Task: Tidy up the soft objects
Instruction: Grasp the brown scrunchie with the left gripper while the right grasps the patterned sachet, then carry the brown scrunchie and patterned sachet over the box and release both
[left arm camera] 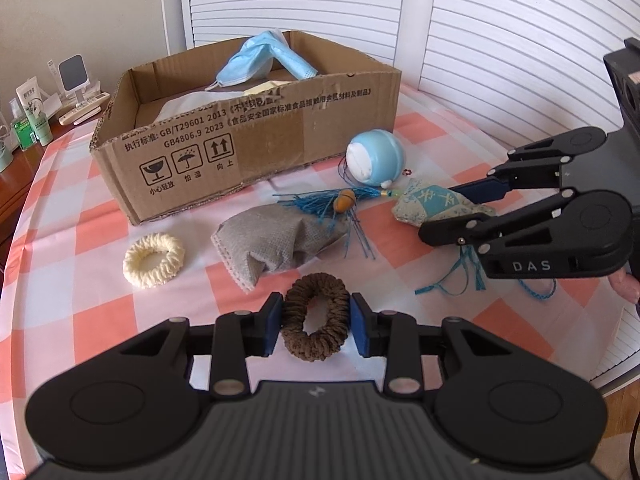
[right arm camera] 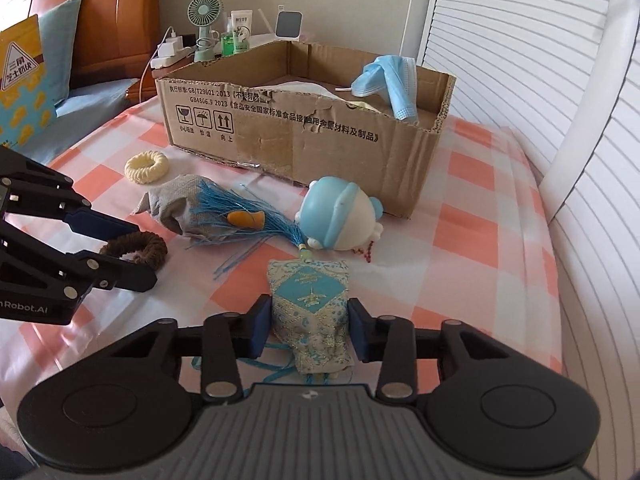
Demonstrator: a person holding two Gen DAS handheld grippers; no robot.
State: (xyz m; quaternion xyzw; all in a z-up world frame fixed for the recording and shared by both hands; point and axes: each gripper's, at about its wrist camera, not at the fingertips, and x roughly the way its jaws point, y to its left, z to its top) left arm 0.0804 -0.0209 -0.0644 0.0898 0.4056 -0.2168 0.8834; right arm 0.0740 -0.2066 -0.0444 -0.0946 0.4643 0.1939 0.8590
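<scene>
My left gripper (left arm camera: 317, 326) is closed around a brown scrunchie (left arm camera: 316, 316) that lies on the checked cloth; it also shows in the right wrist view (right arm camera: 138, 249). My right gripper (right arm camera: 309, 325) is closed around a blue-and-gold sachet (right arm camera: 310, 312), seen from the side in the left wrist view (left arm camera: 430, 204). A cream scrunchie (left arm camera: 154, 258), a grey pouch (left arm camera: 276, 240), a blue tassel with an orange bead (left arm camera: 344, 200) and a blue-white squishy toy (left arm camera: 374, 154) lie between the grippers and the cardboard box (left arm camera: 256, 148). A blue face mask (left arm camera: 260, 60) hangs over the box's back wall.
The cloth-covered surface (right arm camera: 492, 248) drops off at the right beside white slatted doors (right arm camera: 540, 60). A side table with bottles (left arm camera: 34, 120), a small fan (right arm camera: 204, 24) and a charger stands behind the box. A bed with a pillow (right arm camera: 28, 80) is at the left.
</scene>
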